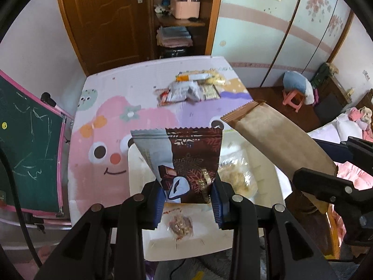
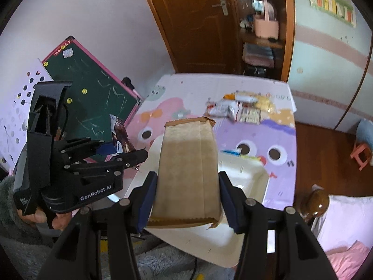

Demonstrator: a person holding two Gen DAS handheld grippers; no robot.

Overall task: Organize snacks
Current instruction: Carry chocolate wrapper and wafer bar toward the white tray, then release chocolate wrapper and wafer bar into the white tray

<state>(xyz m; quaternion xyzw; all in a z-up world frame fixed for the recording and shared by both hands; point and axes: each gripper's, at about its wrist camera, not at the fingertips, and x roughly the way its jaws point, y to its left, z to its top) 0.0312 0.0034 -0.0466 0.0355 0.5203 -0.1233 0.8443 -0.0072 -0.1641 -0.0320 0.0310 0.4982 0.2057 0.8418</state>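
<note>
My left gripper [image 1: 187,204] is shut on a brown and grey chocolate packet [image 1: 184,161], held upright above a white tray [image 1: 135,161]. The tray holds a clear bag of pale snacks [image 1: 237,175] and a small wrapped snack [image 1: 180,225]. My right gripper [image 2: 186,200] is shut on a plain brown paper packet [image 2: 187,170], held above the same tray [image 2: 254,177]. That packet also shows at the right of the left wrist view [image 1: 277,140]. The left gripper [image 2: 121,154] with its chocolate packet [image 2: 121,137] appears at the left of the right wrist view.
A pile of several loose snack packets [image 1: 193,88] lies at the far side of the cartoon-print table [image 1: 105,121]; it also shows in the right wrist view [image 2: 240,109]. A green chalkboard [image 1: 25,144] leans left of the table. A pink stool [image 1: 292,99] stands on the floor at right.
</note>
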